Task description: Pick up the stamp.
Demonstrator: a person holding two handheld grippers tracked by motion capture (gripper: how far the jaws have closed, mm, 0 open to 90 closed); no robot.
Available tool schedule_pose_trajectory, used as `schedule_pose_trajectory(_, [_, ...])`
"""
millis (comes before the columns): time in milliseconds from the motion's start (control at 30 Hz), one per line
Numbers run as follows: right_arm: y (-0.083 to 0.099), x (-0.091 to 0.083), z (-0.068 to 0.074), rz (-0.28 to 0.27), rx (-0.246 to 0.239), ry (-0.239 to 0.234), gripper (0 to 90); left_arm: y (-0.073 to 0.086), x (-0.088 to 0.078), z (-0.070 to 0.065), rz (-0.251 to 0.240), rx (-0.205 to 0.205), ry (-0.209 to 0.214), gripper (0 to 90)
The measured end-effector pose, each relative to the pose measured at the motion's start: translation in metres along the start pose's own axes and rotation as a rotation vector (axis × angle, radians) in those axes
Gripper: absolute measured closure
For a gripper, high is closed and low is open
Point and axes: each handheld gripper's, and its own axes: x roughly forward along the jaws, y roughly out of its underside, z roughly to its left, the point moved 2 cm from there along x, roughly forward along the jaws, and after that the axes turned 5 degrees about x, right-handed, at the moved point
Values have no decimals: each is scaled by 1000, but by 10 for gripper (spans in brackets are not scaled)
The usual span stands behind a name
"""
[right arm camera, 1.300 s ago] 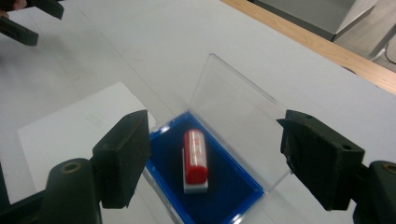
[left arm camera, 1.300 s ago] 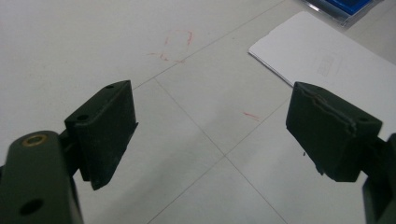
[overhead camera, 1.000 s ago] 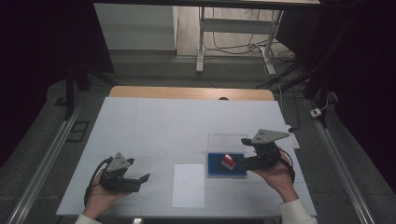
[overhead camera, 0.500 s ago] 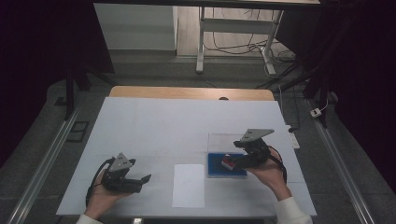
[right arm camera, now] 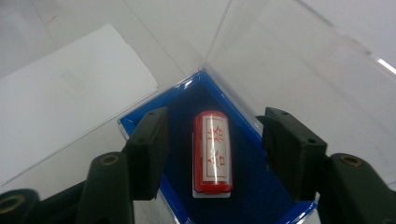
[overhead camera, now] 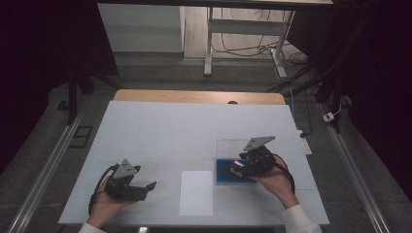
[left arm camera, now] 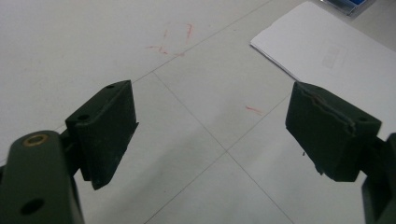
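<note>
A red cylindrical stamp (right arm camera: 213, 151) with a white label lies in a blue-lined tray (right arm camera: 187, 121). The tray's clear hinged lid (right arm camera: 280, 60) stands up behind it. My right gripper (right arm camera: 215, 135) is low over the tray with the stamp between its jaws. The jaws have just been closing, and a gap still shows on each side of the stamp. In the high view the right gripper (overhead camera: 238, 167) is over the blue tray (overhead camera: 226, 175) at the table's right. My left gripper (overhead camera: 148, 189) rests near the front left, open and holding nothing (left arm camera: 210, 121).
A white sheet of paper (overhead camera: 196, 192) lies between the two hands near the front edge, and its corner (left arm camera: 336, 51) shows in the left gripper view. The white tabletop (overhead camera: 170, 131) has faint red marks (left arm camera: 168, 42). The floor and desk legs lie beyond the far edge.
My right gripper has sunk toward the blue tray and shifted slightly left, and its jaws stand narrower around the stamp. The left hand has stayed put.
</note>
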Motion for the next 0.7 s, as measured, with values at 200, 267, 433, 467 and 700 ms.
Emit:
schedule_pose_trajectory(200, [2,3,0,10,1,4,513,0,1,0,6,2,0,166])
schedule_pose_trajectory(267, [2,3,-1,18,4,4,547,0,1,0,6,2,0,166])
schedule_pose_trajectory(433, [3,4,-1,24,-1,-12,604,1,1,0,9,4,-1,167])
schedule_pose_trajectory(467, [3,4,-1,28,-1,-13,609,1,1,0,10,4,0,167])
schedule_pose_trajectory(700, [4,6,-1,40,0,-5,696,1,1,0,12,4,-1,168])
